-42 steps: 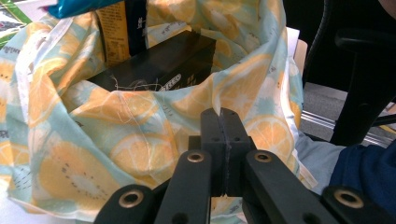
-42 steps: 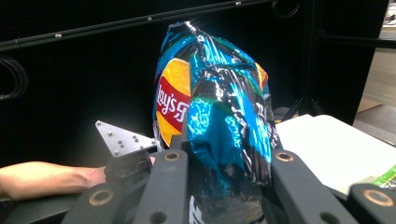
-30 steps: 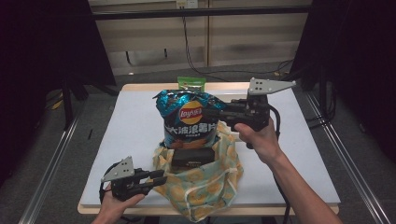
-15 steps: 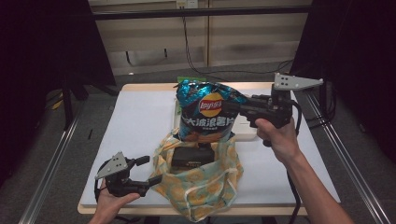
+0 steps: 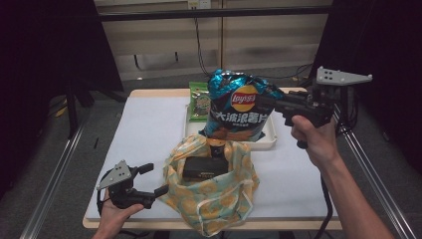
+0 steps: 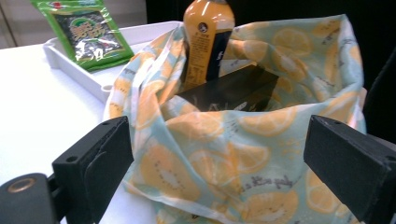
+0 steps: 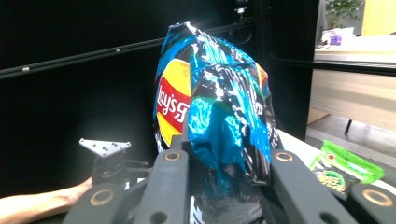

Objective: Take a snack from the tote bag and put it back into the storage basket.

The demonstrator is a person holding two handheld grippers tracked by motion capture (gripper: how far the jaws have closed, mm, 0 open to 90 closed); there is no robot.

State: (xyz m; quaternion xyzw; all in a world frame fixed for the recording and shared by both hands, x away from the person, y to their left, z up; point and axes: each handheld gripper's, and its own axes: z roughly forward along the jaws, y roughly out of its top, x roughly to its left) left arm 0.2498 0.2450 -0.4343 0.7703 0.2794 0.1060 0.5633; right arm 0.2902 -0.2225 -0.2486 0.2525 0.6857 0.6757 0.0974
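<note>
Step in hand: I am lifting the chip bag (image 5: pixel 238 107) out of the lemon-print cloth bag (image 5: pixel 211 191) and carrying it toward the white tray (image 5: pixel 271 142) at 12 o'clock; this is my reading of the scene.
Right gripper (image 5: pixel 263 103): I am clamping its jaws on the chip bag's crimped side edge, with the foil bunching between them.
Left gripper (image 5: pixel 152 180): I have just been opening its jaws; they are standing wide and released, with nothing between them, just beside the cloth bag's rim at 9 o'clock.
Chip bag location: it is hanging upright above the tray, beside the green snack packet (image 5: pixel 200 102).
Still in cloth bag: an orange bottle (image 6: pixel 207 37) and a black box (image 6: pixel 229 91).
Hand pose: I am holding my right hand (image 5: pixel 313 142) raised, gripper level; my left hand is resting low at 7 o'clock.
Next move: I judge I should be lowering the chip bag onto the tray, then releasing it.
</note>
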